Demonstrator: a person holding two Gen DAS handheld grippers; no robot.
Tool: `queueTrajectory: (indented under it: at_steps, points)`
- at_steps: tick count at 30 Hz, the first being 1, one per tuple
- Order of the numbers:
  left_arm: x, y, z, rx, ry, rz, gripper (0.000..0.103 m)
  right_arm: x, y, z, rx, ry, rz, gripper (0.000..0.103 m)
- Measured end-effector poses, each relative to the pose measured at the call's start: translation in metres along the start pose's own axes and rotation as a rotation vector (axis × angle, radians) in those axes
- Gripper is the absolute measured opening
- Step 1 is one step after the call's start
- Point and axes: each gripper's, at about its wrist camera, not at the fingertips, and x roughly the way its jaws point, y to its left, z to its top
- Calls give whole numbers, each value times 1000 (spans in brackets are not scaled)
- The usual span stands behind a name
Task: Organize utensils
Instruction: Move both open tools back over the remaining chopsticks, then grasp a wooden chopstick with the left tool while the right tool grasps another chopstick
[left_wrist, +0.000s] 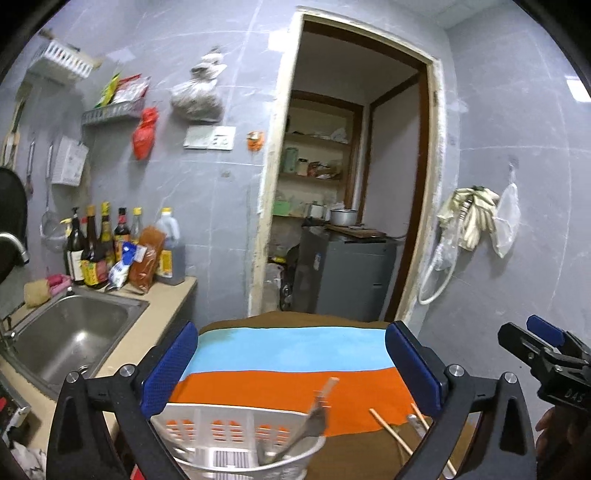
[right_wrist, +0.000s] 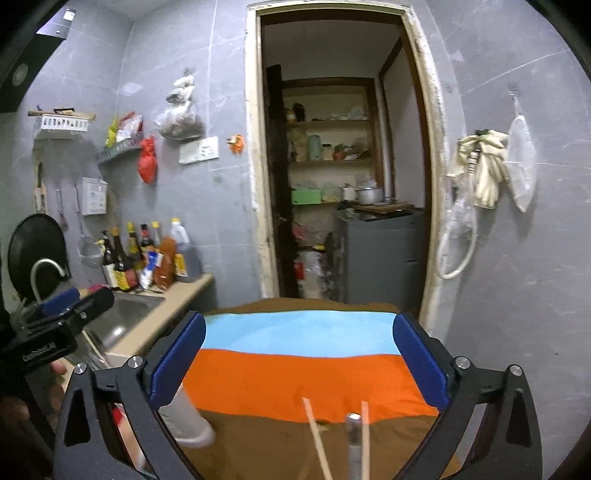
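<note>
My left gripper (left_wrist: 291, 365) hangs with its blue-padded fingers (left_wrist: 168, 369) spread wide and nothing between them, over a table cloth banded in light blue, orange and brown (left_wrist: 288, 350). Just under it sits the white slotted plastic utensil basket (left_wrist: 236, 439), and I see a metal fork (left_wrist: 314, 421) standing in it, handle leaning up and away toward the orange band; it is blurred, so I cannot tell more.

To the right of the basket, two pale wooden chopsticks (left_wrist: 391, 430) lie on the brown band, long axes running from near me toward the far side, tips onto the orange edge. A silver metal utensil handle (left_wrist: 415, 424) lies between them, roughly parallel.

On the right wrist camera, my right gripper (right_wrist: 299, 365) is likewise splayed open and empty, directly above that group. From here the chopsticks (right_wrist: 317, 439) point away from me, converging slightly at the far end, with the metal handle (right_wrist: 354, 435) between them, its rounded end pointing the same way. The basket's white rim (right_wrist: 188, 421) shows blurred at the left finger.

Beside the table stand a steel sink (left_wrist: 74, 332) in a beige counter and a cluster of sauce bottles (left_wrist: 107, 251) against the grey tiled wall.
</note>
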Motion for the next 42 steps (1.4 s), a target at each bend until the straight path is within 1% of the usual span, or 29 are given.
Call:
queueTrajectory:
  at_steps: [5,9,14,18,20,23,28,29,31,33,35,37,38,39,40,42]
  points:
    - [-2,-40,-14,26,-11,-26,102,-9,-38,-1,17,2,-45,100]
    - [-2,-64,-27,37,10,-32,102,-11,-61,-3,12,3,-57,100]
    - [0,-86,-42,29,16,-21,102,-10,-88,-10,6,10,-58,100]
    - [8,-100,-55,24,25,-1,102,-1,-106,-21,11,28,-62,100]
    - [14,-107,-64,26,43,5,102,5,-116,-33,7,41,-60,100]
    - [26,-118,-78,36,81,13,102,18,-129,-51,7,82,-32,100]
    - [54,-134,-103,69,174,34,102,46,-155,-85,74,155,16,100]
    - [61,-136,-109,74,196,38,102,55,-159,-92,86,183,22,100]
    - [76,-136,-117,71,249,25,102,74,-166,-106,117,236,45,96]
    - [88,-134,-126,55,286,4,102,90,-168,-120,128,268,65,79]
    - [101,-131,-134,42,326,-19,102,110,-166,-134,128,309,94,73]
    - [113,-130,-140,36,351,-37,102,125,-163,-145,134,330,125,68]
    - [118,-129,-142,35,361,-37,101,133,-160,-149,132,338,139,63]
    - [124,-128,-145,30,374,-43,98,139,-157,-152,129,348,151,59]
    - [128,-127,-147,22,386,-50,96,147,-153,-155,124,362,170,58]
    - [138,-124,-153,-2,422,-54,84,155,-149,-160,119,378,197,52]
